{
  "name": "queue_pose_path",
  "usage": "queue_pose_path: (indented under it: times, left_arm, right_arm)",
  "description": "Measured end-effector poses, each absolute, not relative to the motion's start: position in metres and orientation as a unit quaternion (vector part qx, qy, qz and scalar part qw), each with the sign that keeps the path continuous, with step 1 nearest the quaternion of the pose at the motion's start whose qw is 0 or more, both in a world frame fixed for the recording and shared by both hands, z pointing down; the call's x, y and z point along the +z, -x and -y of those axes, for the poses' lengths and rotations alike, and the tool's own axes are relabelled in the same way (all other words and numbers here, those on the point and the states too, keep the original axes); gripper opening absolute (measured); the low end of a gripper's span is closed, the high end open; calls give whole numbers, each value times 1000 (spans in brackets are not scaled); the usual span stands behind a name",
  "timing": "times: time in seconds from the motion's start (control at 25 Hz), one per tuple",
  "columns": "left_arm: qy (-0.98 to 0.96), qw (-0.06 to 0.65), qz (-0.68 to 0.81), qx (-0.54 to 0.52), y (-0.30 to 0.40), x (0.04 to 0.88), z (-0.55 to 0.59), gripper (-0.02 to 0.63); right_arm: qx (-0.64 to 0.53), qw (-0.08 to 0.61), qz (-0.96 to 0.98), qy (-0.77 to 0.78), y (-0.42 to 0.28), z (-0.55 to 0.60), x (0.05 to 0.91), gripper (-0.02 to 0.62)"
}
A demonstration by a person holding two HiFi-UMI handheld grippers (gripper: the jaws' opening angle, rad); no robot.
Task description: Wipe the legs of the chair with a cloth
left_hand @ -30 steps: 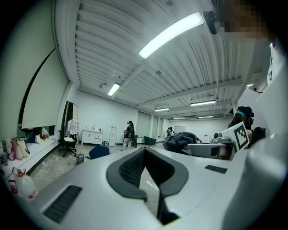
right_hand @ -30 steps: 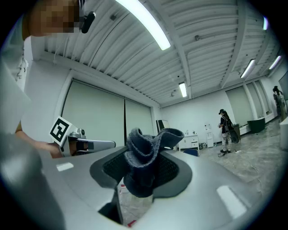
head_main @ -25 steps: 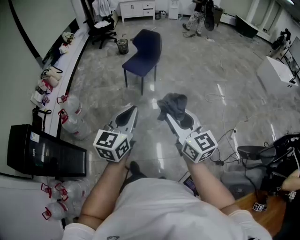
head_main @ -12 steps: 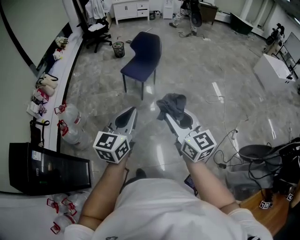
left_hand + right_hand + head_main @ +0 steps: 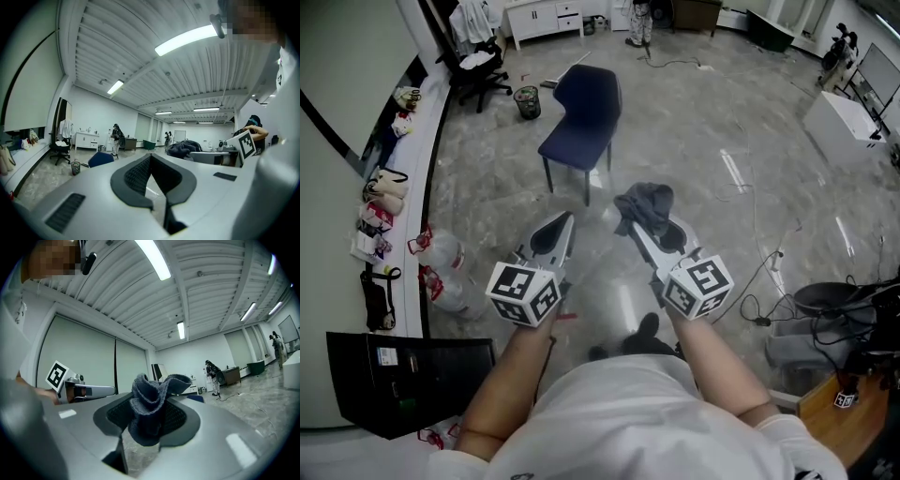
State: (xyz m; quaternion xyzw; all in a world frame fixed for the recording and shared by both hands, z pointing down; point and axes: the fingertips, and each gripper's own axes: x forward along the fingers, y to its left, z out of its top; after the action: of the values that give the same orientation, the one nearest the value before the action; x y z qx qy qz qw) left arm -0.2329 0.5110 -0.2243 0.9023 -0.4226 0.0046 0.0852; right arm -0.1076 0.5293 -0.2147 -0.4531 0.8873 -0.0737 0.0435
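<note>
A dark blue chair [image 5: 581, 120] stands on the grey floor ahead, and its thin dark legs [image 5: 587, 187] show under the seat. My right gripper [image 5: 632, 221] is shut on a crumpled grey cloth [image 5: 646, 206], held in the air well short of the chair. In the right gripper view the cloth [image 5: 153, 408] bulges out between the jaws. My left gripper [image 5: 564, 219] is shut with nothing in it, level with the right one. From the left gripper view the chair [image 5: 100, 159] looks small and far off, and the cloth [image 5: 183, 147] shows to the right.
A small bin [image 5: 525, 100] and a black office chair [image 5: 475, 64] stand beyond the blue chair. Large water bottles [image 5: 441, 255] and a black box [image 5: 403, 380] line the left wall. Cables [image 5: 767, 274] trail on the floor to the right, near a white table [image 5: 848, 122].
The view has shifted forward across the floor and the black box has slid back at the left. Both grippers keep the same pose, the cloth still held.
</note>
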Motion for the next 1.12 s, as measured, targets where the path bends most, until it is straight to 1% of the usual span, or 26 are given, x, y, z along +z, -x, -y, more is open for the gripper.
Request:
queue_pose_path:
  times: [0.2,0.36,0.6,0.84,1.12]
  left_arm:
    - [-904,90,418,8,229,-209,-447,6]
    - [-901,84,425,15,211,-199,-374,6]
    - [-889,91,448,21,170,-197,-251,6]
    - [-888,89,451,20,127,-201,-161,6]
    - [-894,84,439,11,106,-199,-57,6]
  right_arm:
    - [-85,47,-885,455,101,-464,-196,150]
    - [-90,53,-887,449,82,-384,-181,150]
    - [-89,52,-893,437,33,-254,-184,150]
    - [-80,50,-894,437,-11,-160,-192,150]
    - [-83,40,-890,447,-20,-72,-177,150]
